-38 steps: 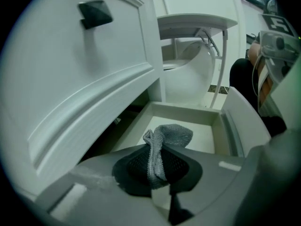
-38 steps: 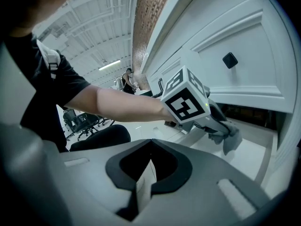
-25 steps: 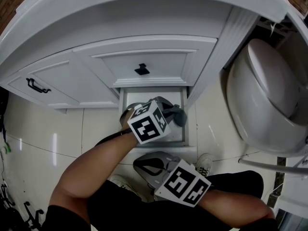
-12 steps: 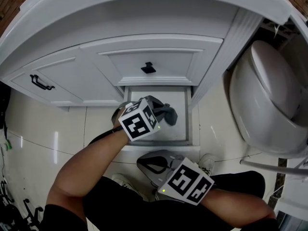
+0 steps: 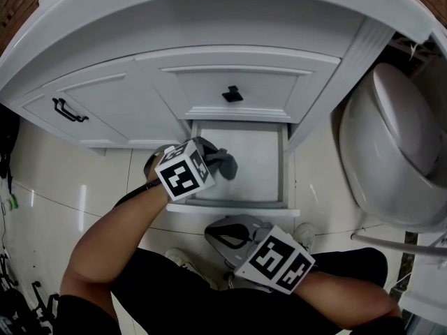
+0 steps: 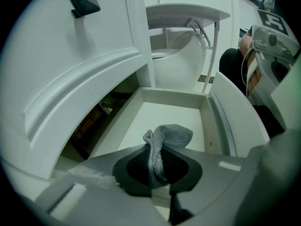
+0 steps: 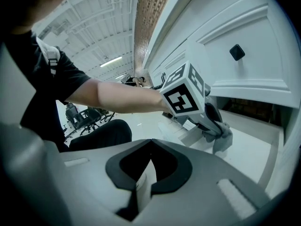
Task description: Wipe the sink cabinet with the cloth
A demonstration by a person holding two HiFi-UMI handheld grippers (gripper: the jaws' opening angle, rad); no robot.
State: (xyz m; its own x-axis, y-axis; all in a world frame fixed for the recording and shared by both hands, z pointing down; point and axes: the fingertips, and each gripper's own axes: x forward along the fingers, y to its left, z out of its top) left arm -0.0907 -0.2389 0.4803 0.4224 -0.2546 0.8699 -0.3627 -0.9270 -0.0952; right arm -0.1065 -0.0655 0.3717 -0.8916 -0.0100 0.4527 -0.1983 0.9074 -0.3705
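Observation:
The white sink cabinet (image 5: pixel 230 82) has its bottom drawer (image 5: pixel 244 169) pulled out. My left gripper (image 5: pixel 209 158) hangs over the drawer's left side, shut on a grey cloth (image 5: pixel 222 162). In the left gripper view the cloth (image 6: pixel 169 135) bunches out between the shut jaws of the left gripper (image 6: pixel 157 166), above the bare drawer floor (image 6: pixel 160 114). My right gripper (image 5: pixel 227 232) is held low in front of the drawer, near the person's lap, shut with nothing in it. The right gripper view shows the right gripper (image 7: pixel 149 166) facing the left gripper's marker cube (image 7: pixel 186 95) and the hanging cloth (image 7: pixel 222 138).
A black knob (image 5: pixel 232 93) sits on the drawer front above the pulled-out one. A black handle (image 5: pixel 70 110) is on the left door. A white toilet (image 5: pixel 391 152) stands close on the right. Glossy tile floor (image 5: pixel 56 180) lies to the left.
My left gripper has carried the cloth from the drawer's middle toward its left side. The right gripper has stayed low and shut. The head view has shifted slightly.

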